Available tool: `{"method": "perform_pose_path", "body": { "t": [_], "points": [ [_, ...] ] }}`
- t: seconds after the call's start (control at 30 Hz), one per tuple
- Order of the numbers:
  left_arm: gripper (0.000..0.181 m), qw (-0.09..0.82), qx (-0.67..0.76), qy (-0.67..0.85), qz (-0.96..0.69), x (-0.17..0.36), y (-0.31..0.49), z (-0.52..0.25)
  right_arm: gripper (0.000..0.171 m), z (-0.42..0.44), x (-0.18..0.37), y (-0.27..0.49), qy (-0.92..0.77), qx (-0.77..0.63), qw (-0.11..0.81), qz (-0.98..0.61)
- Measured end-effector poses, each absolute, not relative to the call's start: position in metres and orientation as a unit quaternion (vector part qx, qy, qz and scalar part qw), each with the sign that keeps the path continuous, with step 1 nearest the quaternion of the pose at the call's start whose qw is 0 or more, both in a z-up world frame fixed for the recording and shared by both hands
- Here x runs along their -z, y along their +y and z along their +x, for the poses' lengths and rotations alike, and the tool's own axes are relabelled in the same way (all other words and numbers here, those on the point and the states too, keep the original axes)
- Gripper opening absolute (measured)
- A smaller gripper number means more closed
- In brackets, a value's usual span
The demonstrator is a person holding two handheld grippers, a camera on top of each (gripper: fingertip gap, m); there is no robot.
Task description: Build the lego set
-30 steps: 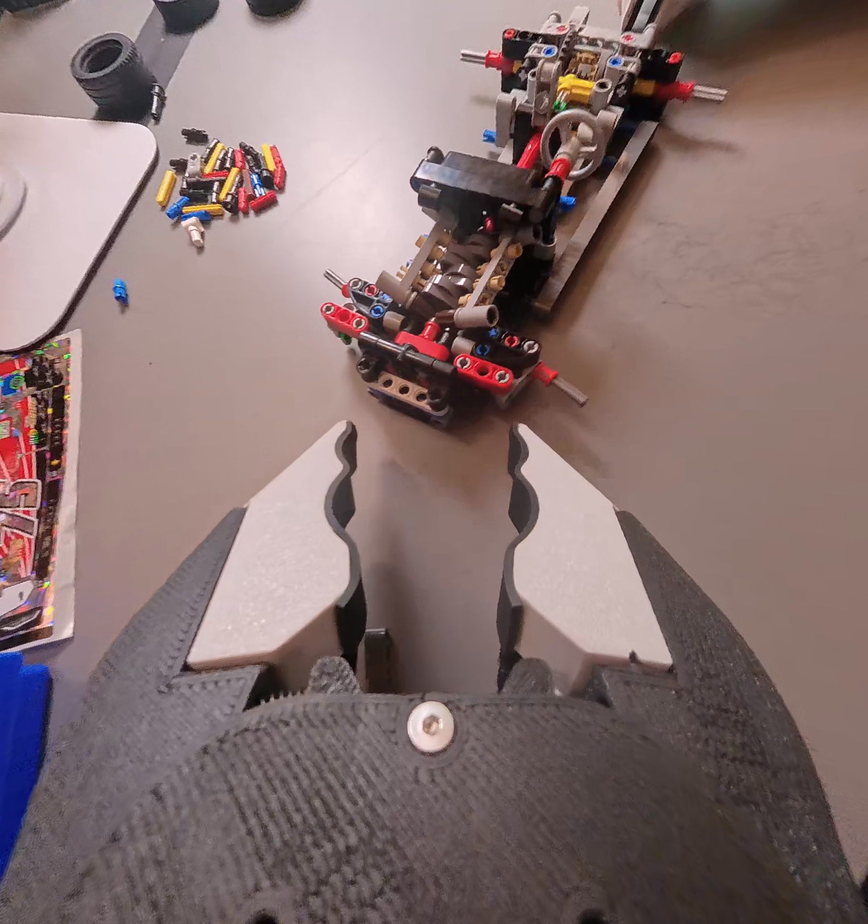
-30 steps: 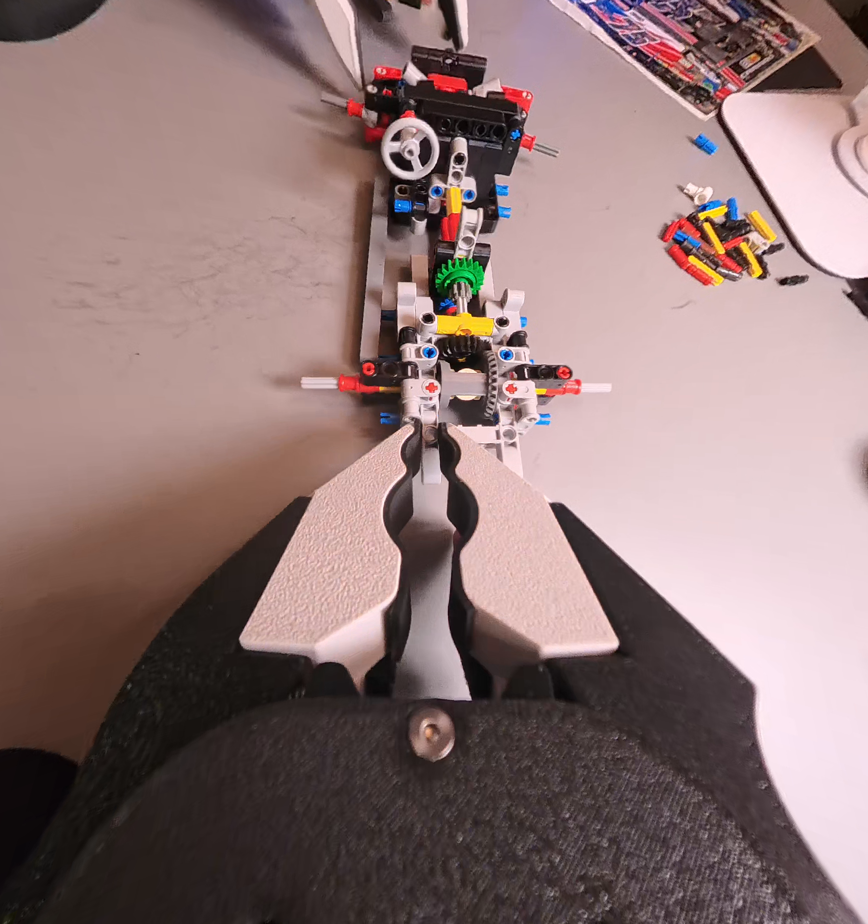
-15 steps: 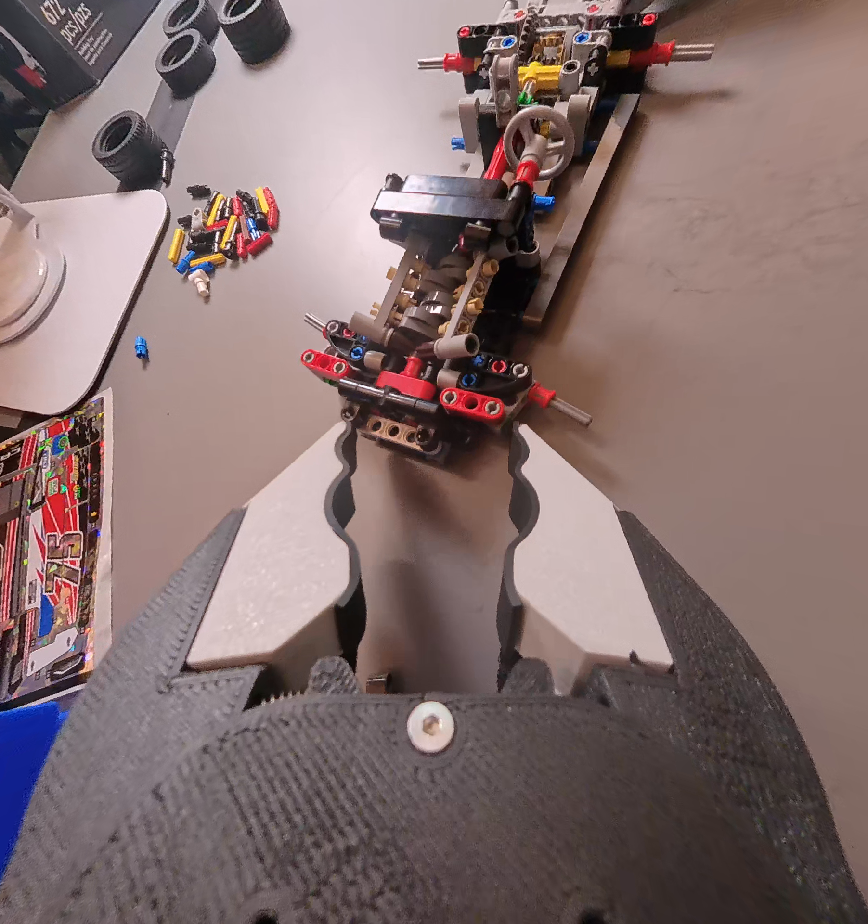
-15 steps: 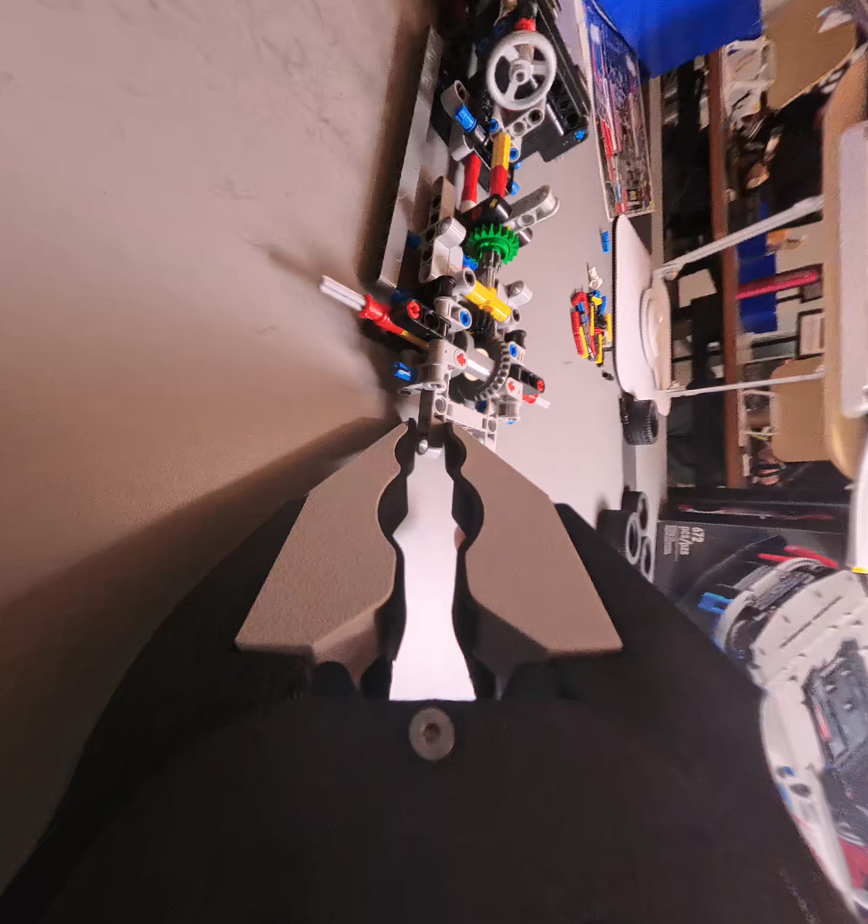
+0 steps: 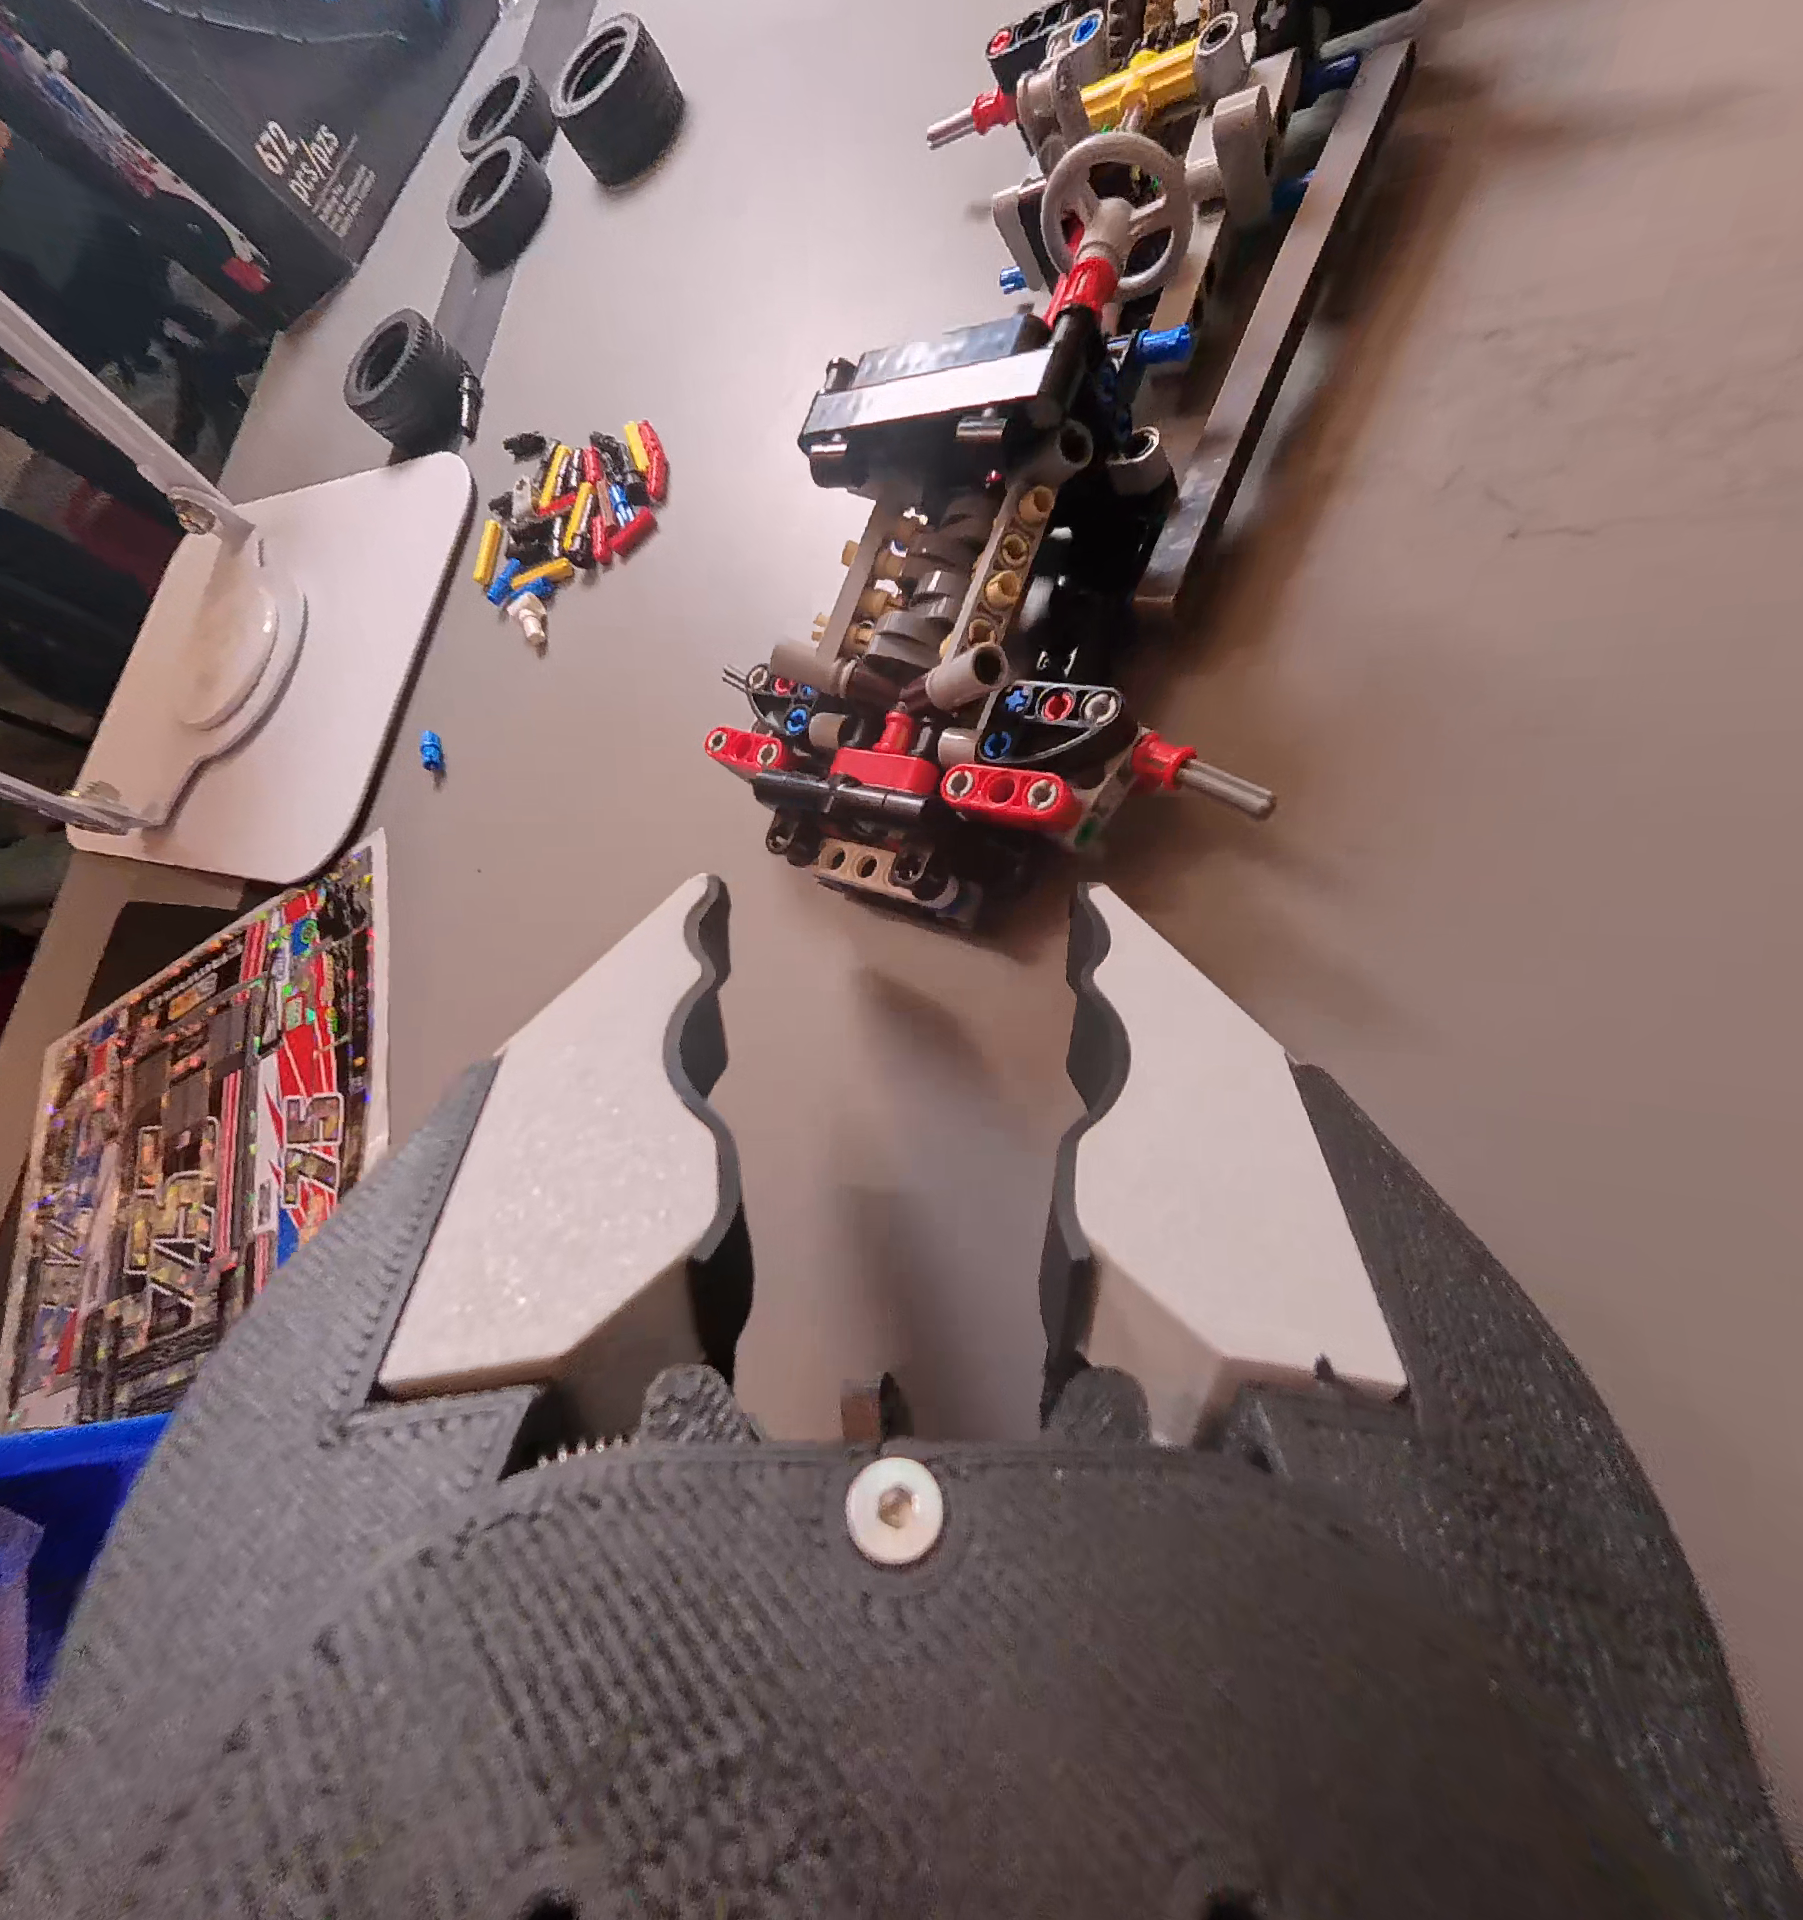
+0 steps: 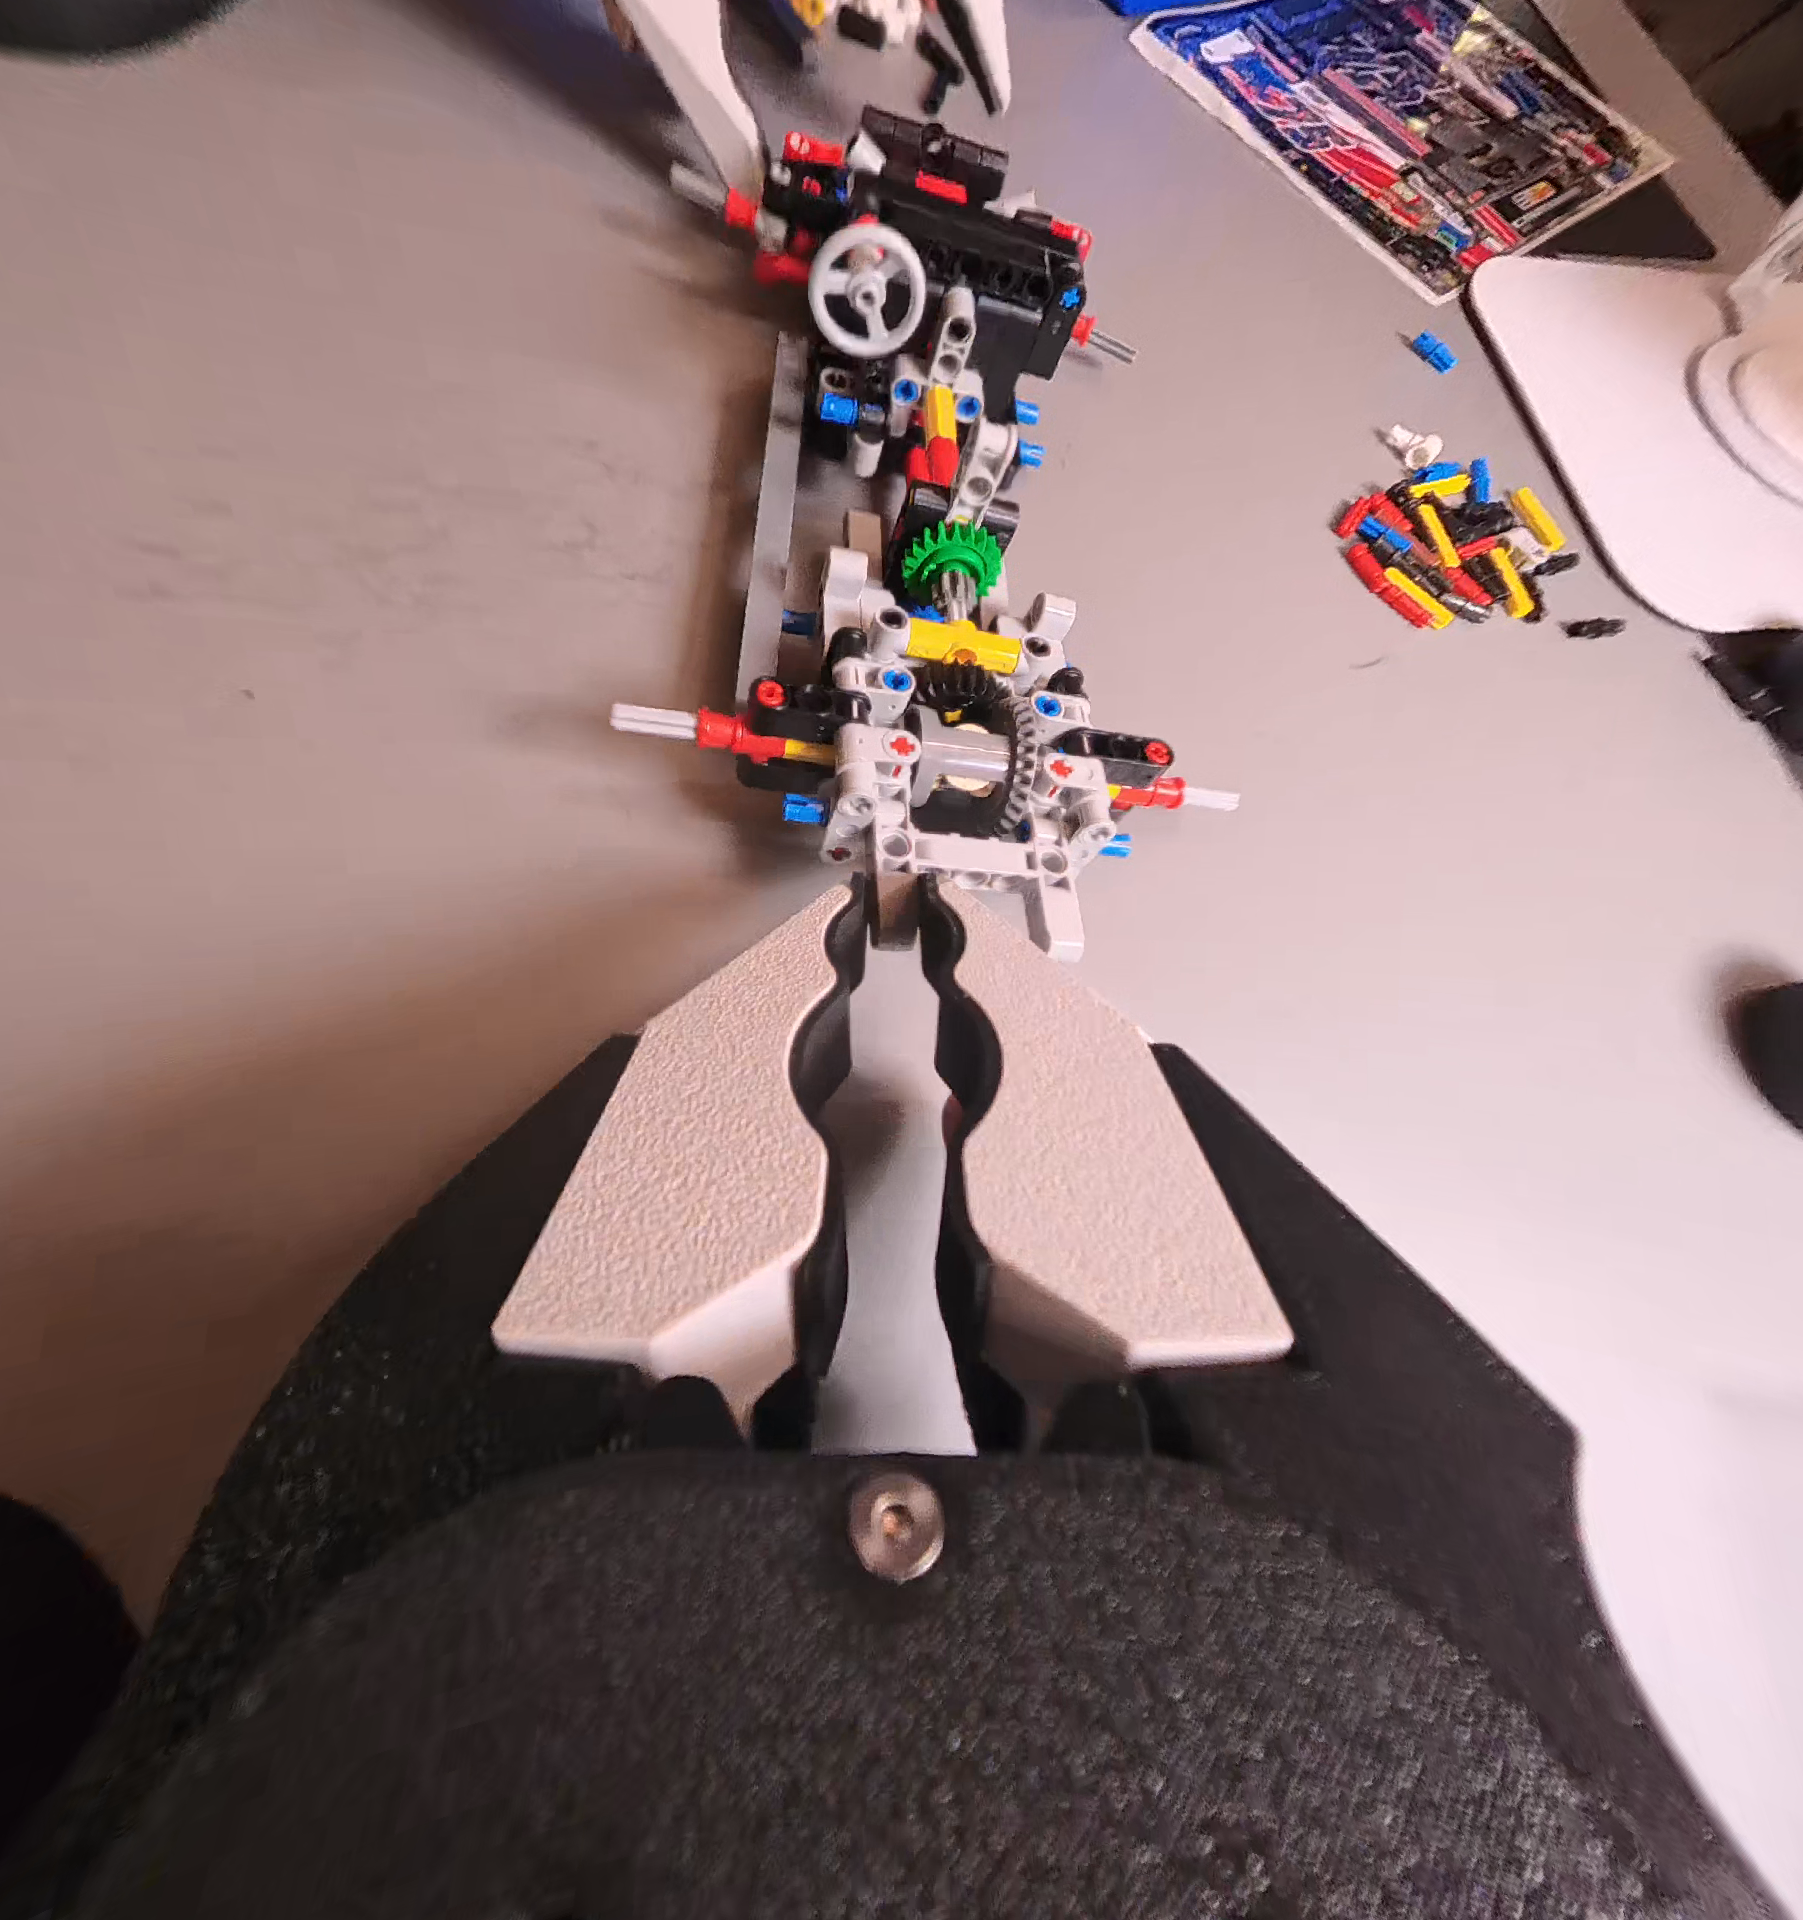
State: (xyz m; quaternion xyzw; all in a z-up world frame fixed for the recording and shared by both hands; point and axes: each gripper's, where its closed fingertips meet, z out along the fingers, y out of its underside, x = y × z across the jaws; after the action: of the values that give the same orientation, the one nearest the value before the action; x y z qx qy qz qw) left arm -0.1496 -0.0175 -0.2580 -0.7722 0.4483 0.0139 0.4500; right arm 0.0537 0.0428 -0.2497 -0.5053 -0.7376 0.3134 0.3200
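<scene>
Right claw (image 6: 892,902) clamped on the light-grey rear frame of the long, partly built multicoloured Lego car chassis (image 6: 944,623); its view, rolled sideways half a second ago, is level again, chassis flat on the grey table (image 6: 305,520). Left claw (image 5: 895,904) spread apart, empty, just short of the chassis' red-and-black front end, view now tilted. Loose pile of coloured pins (image 5: 575,509) lies well aside.
</scene>
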Motion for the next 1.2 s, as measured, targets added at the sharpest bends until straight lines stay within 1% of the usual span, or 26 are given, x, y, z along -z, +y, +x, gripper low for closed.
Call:
{"method": "perform_pose_path", "body": {
  "t": [0.17,0.2,0.3,0.4,0.47,0.57,0.77,0.87,1.07,1.2],
  "points": [
    [0.063,0.470,-0.047,0.471,-0.745,0.255,-0.013,-0.144,0.006,0.053,0.242,0.044,-0.700,-0.375,0.286,-0.536],
    [0.060,0.472,-0.050,0.476,-0.740,0.256,-0.013,-0.143,0.006,0.054,0.241,0.043,-0.694,-0.384,0.281,-0.541],
    [0.042,0.472,-0.055,0.498,-0.725,0.259,-0.016,-0.137,0.006,0.055,0.241,0.044,-0.681,-0.395,0.275,-0.552],
    [0.035,0.478,-0.075,0.505,-0.715,0.258,-0.014,-0.137,0.006,0.056,0.245,0.044,-0.675,-0.397,0.268,-0.561],
    [0.034,0.479,-0.082,0.511,-0.709,0.258,-0.015,-0.137,0.006,0.057,0.248,0.042,-0.676,-0.392,0.267,-0.564],
    [0.029,0.479,-0.090,0.518,-0.703,0.260,-0.016,-0.137,0.006,0.059,0.254,0.042,-0.681,-0.372,0.271,-0.569],
    [0.028,0.481,-0.084,0.512,-0.706,0.261,-0.018,-0.136,0.008,0.062,0.252,0.044,-0.698,-0.316,0.313,-0.561],
    [0.028,0.484,-0.071,0.502,-0.713,0.260,-0.019,-0.135,0.015,0.063,0.240,0.046,-0.704,-0.291,0.342,-0.550],
    [0.028,0.483,-0.047,0.479,-0.732,0.259,-0.022,-0.136,0.025,0.051,0.201,0.035,-0.706,-0.256,0.420,-0.509],
    [0.027,0.482,-0.022,0.456,-0.748,0.259,-0.022,-0.137,0.038,0.028,0.202,0.008,-0.737,-0.189,0.443,-0.474]
  ]
}}
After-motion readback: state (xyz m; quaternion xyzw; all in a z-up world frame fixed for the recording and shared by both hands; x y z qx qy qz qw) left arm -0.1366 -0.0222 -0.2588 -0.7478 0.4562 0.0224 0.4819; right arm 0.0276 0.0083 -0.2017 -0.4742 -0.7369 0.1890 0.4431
